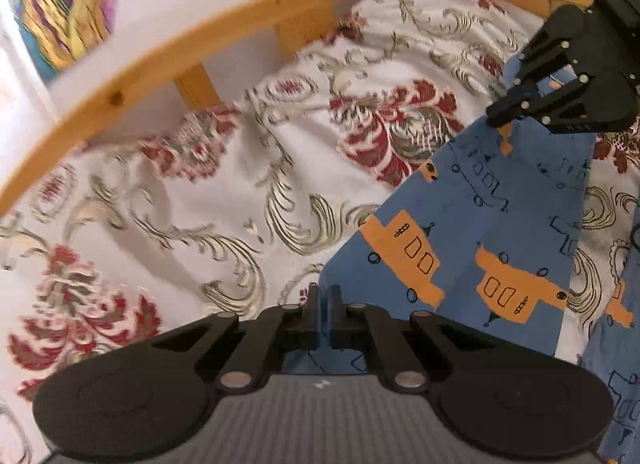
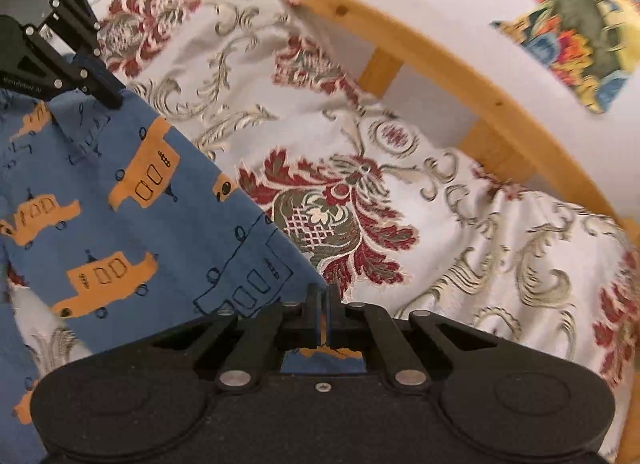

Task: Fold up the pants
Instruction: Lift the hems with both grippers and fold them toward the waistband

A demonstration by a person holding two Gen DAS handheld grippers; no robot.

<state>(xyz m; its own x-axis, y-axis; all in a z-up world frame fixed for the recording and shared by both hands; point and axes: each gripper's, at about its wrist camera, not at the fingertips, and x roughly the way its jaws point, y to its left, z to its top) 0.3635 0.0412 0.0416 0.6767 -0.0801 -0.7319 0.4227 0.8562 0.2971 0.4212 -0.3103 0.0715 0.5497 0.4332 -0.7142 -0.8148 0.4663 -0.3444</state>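
The left hand-held gripper [image 1: 324, 296], at the bottom centre of the left wrist view, is clamped tight on an edge of the pants [image 1: 492, 224], with blue cloth pinched between its fingers. The right hand-held gripper [image 2: 325, 296], at the bottom centre of its own view, likewise pinches the pants' edge, its jaws closed on the fabric. Each shows in the other's view, in an upper corner, gripping the far end of the same edge. The pants, blue with orange boat shapes, stretch between the two and drape onto the bed cover [image 1: 200, 192], white with red floral and grey scroll patterns. Beyond it runs a wooden bed rail [image 2: 440, 52], then a white wall with colourful pictures [image 1: 64, 4].
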